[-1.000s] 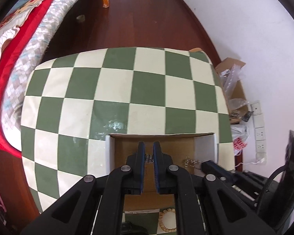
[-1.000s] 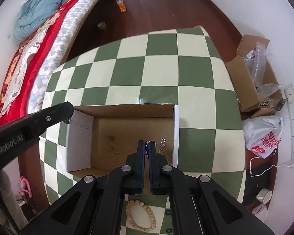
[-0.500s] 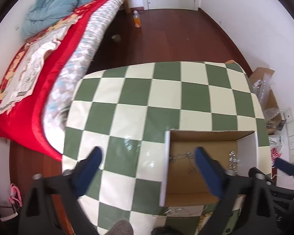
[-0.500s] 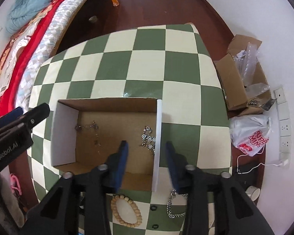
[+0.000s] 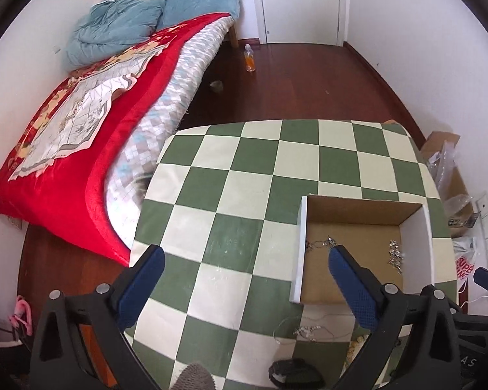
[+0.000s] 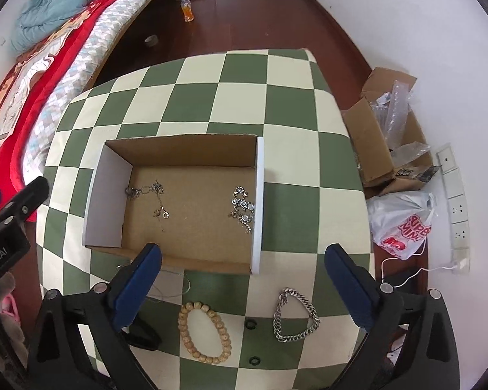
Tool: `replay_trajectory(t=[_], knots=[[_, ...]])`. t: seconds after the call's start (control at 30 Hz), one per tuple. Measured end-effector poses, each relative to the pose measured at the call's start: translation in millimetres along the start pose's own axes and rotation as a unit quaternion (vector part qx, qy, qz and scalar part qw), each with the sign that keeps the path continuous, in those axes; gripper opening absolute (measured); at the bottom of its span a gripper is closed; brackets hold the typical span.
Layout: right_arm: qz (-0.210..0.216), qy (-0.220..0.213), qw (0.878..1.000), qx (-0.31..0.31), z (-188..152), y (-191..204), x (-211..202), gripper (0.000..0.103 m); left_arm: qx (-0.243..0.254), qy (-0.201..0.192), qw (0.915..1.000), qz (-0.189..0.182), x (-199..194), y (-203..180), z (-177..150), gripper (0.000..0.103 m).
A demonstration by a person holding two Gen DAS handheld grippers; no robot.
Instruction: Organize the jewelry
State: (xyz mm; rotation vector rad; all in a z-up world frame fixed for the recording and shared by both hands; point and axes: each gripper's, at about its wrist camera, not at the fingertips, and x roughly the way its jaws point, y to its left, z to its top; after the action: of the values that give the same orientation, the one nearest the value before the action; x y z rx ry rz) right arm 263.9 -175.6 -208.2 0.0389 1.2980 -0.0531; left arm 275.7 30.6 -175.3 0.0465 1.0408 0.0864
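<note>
With both the left gripper (image 5: 244, 268) and right gripper (image 6: 243, 261) spread wide and empty, jaws just opened, the silver curb-chain bracelet (image 6: 295, 315) lay near the cardboard box (image 6: 179, 139), probably limp, slippery, best pinched across one strand.

Left gripper (image 5: 244, 260) jaws wide apart, having just been opening; nothing between them but checkered tabletop (image 5: 231, 201). Cardboard box (image 5: 364, 206) ahead and right of gripper; right finger overlaps its near left part. Thin chain (image 5: 320, 244) on box floor just beyond right fingertip; second jewelry cluster (image 5: 395, 255) farther right. Loose chain (image 5: 305, 330) on table below box. Bed with red blanket (image 5: 81, 149) far left.
</note>
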Motion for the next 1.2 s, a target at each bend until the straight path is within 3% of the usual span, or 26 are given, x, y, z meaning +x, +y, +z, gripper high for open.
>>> replay_trajectory(t=[0.37, 0.57, 0.63, 0.83, 1.03, 1.2], knots=[[-0.016, -0.081, 0.997, -0.007, -28.2, 5.8, -59.4, 0.101, 0.002, -0.044, 0.9990, 0.013, -62.6, 6.5, -30.1, 0.103], [0.005, -0.102, 0.995, 0.001, -47.4, 2.3, -88.0, 0.101, 0.002, -0.031, 0.9993, 0.019, -72.1, 10.2, -59.3, 0.103], [0.012, -0.095, 0.995, 0.009, -58.2, -5.1, -89.7, 0.101, 0.007, -0.018, 0.9996, 0.022, -65.8, 9.1, -71.5, 0.103], [0.014, -0.045, 0.998, 0.043, -95.6, -38.8, -58.5, 0.101, -0.001, 0.069, 0.9973, 0.023, -10.1, 11.6, -100.2, 0.102], [0.013, 0.019, 0.995, 0.092, -119.7, -80.1, 3.2, 0.093, 0.009, 0.105, 0.9938, 0.033, 33.1, 13.7, -99.1, 0.102], [-0.004, 0.050, 0.993, 0.106, -121.6, -92.7, 49.1, 0.089, 0.015, 0.124, 0.9920, 0.014, 55.0, 12.4, -92.1, 0.102]])
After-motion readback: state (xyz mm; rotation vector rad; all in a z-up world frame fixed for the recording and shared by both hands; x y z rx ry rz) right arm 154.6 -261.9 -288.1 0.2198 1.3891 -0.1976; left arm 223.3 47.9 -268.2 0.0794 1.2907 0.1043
